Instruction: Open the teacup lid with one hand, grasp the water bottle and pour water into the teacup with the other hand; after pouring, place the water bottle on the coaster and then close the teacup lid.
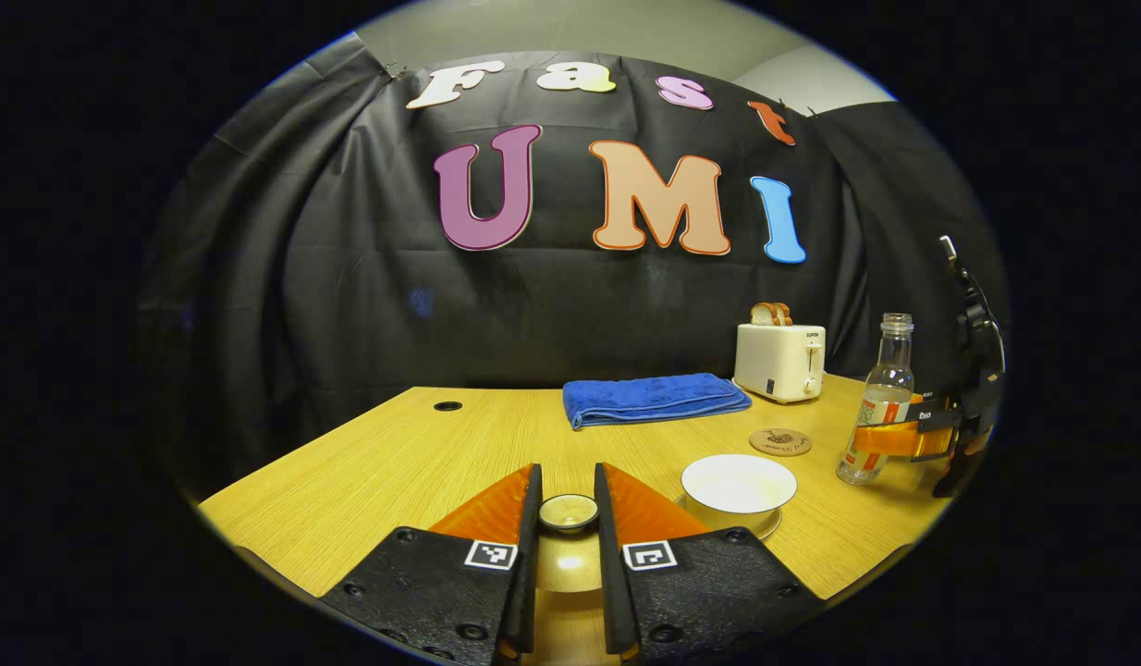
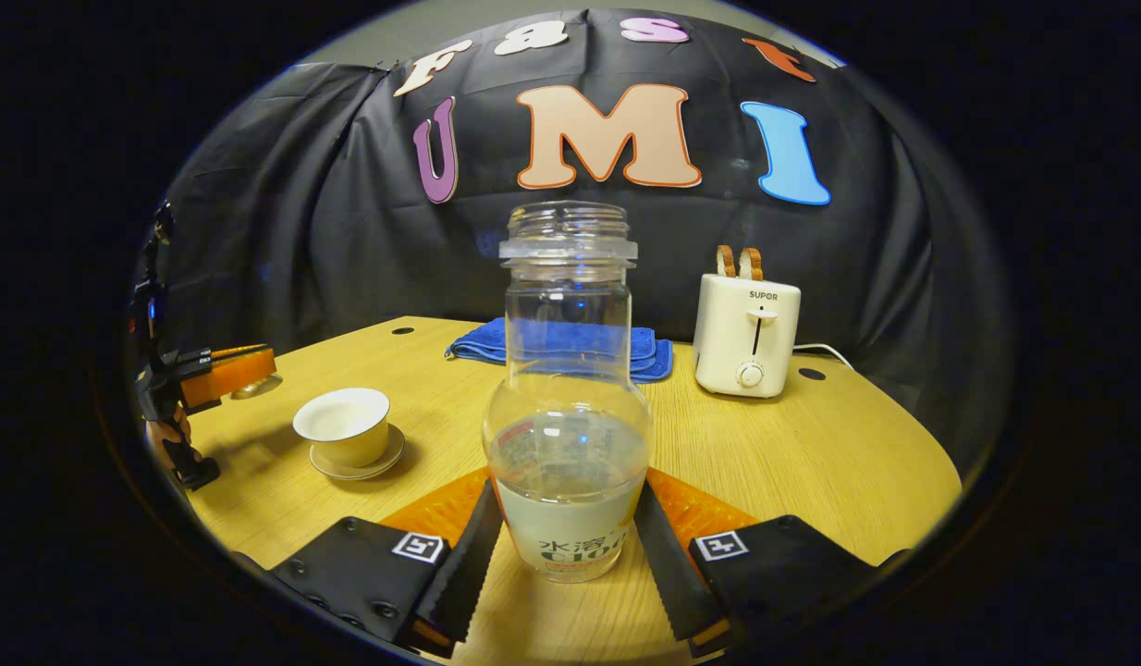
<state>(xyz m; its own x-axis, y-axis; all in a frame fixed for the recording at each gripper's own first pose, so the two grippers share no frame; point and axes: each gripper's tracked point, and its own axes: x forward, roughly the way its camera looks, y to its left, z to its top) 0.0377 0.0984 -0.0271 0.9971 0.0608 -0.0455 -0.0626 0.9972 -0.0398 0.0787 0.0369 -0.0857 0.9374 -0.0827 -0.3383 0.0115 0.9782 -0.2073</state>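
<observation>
Left gripper [image 1: 568, 504] fingers clamp the teacup lid [image 1: 569, 511] by its knob beside the open teacup [image 1: 738, 487]; right gripper [image 2: 563, 527] fingers bracket the uncapped water bottle [image 2: 567, 388], contact unclear, so a loose hold risks slipping or spilling on tilt.

- The white teacup [image 1: 739, 485] sits open on its saucer.
- The lid [image 1: 569, 511] is left of the teacup.
- The clear, uncapped water bottle [image 1: 877, 413] stands upright, right of the teacup.
- The round coaster [image 1: 780, 441] lies behind the teacup.
</observation>
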